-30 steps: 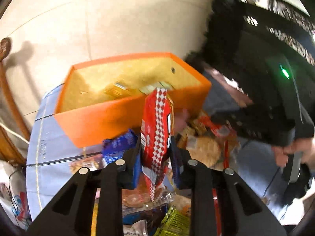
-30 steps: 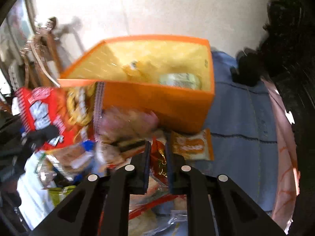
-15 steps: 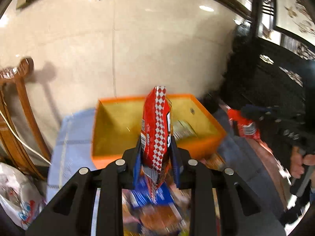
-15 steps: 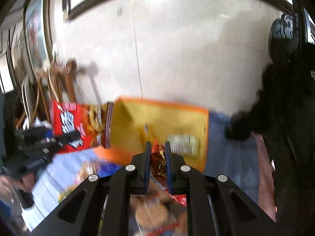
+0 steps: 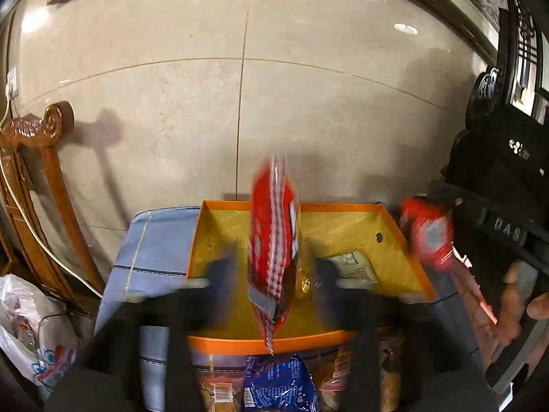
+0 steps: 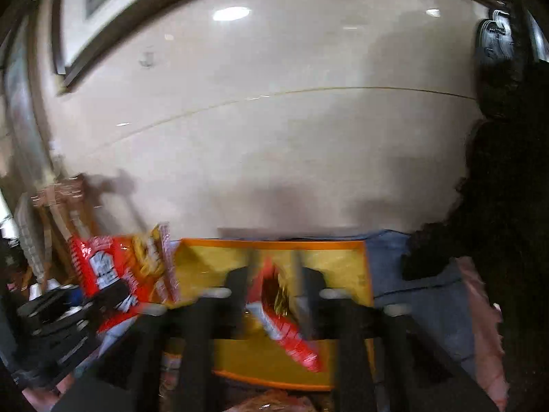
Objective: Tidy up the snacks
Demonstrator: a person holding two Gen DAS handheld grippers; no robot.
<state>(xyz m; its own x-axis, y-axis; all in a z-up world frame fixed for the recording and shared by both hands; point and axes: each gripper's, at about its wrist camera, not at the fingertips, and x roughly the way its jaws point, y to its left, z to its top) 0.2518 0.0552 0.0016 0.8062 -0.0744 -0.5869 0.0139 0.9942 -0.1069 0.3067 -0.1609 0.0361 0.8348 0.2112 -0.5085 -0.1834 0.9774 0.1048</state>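
Observation:
An orange box (image 5: 267, 342) with a yellow inside stands on a blue cloth; it also shows in the right wrist view (image 6: 274, 382). My left gripper (image 5: 272, 271) is blurred with its fingers apart, and a red checkered snack bag (image 5: 272, 250) hangs between them over the box. My right gripper (image 6: 272, 281) is blurred, fingers apart, with a small red packet (image 6: 284, 329) between them over the box. The red checkered bag also shows at the left in the right wrist view (image 6: 113, 274). A pale packet (image 5: 353, 267) lies inside the box.
Several loose snack packets (image 5: 274, 384) lie in front of the box. A carved wooden chair (image 5: 37, 178) and a plastic bag (image 5: 31, 336) are at the left. A tiled wall stands behind. Dark carved furniture (image 5: 497, 171) is at the right.
Both grippers' fingers have spread apart over the box. The red checkered bag and the small red packet now sit loose between the fingers, blurred by motion.

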